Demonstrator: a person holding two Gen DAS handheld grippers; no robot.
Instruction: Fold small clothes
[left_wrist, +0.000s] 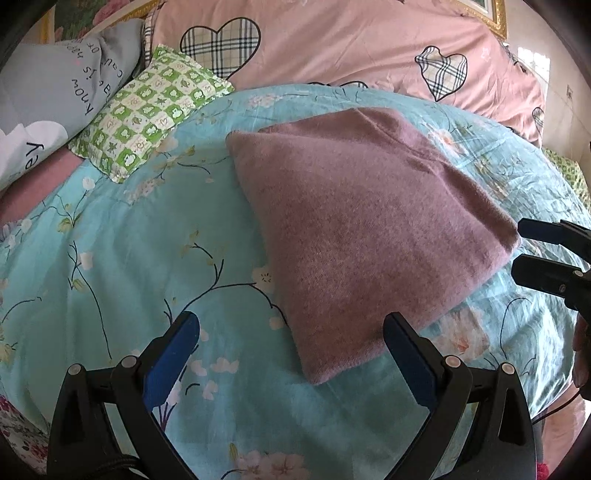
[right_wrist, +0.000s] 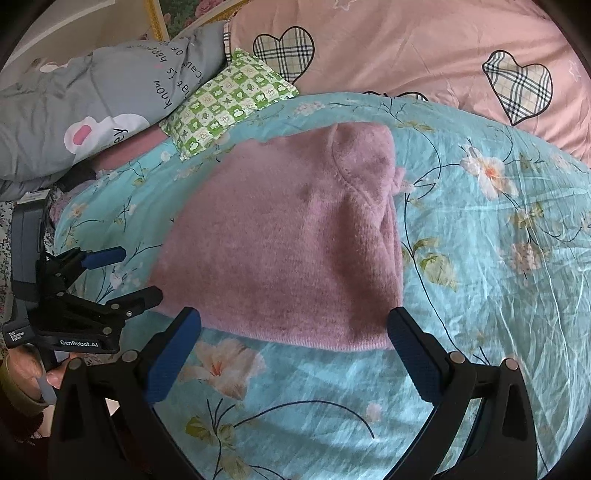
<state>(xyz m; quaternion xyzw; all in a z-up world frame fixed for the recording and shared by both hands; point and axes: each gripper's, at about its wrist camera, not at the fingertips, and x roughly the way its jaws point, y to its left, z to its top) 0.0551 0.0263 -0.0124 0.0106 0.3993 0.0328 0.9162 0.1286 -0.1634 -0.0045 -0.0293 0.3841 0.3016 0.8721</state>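
spread over the bed, a turquoise floral quilt (right_wrist: 480, 258) carries the mauve knitted garment (right_wrist: 288, 240), which lies near the quilt's middle in a compact, flat packet, so the folding looks largely done, with at most a final tidy or set-aside left. both claws are spread apart and empty: the left gripper (left_wrist: 291, 354) hovers just off the garment's near corner and the right gripper (right_wrist: 293, 350) just off its near hem, neither touching it.

You can read "GenRobot.AI" on the left gripper (right_wrist: 123, 273) body, plus a small label beside it, too tiny to make out. Grey pillow (right_wrist: 110, 92) carries upside-down print: "know", "is", partial "ey"; the rest is unreadable.
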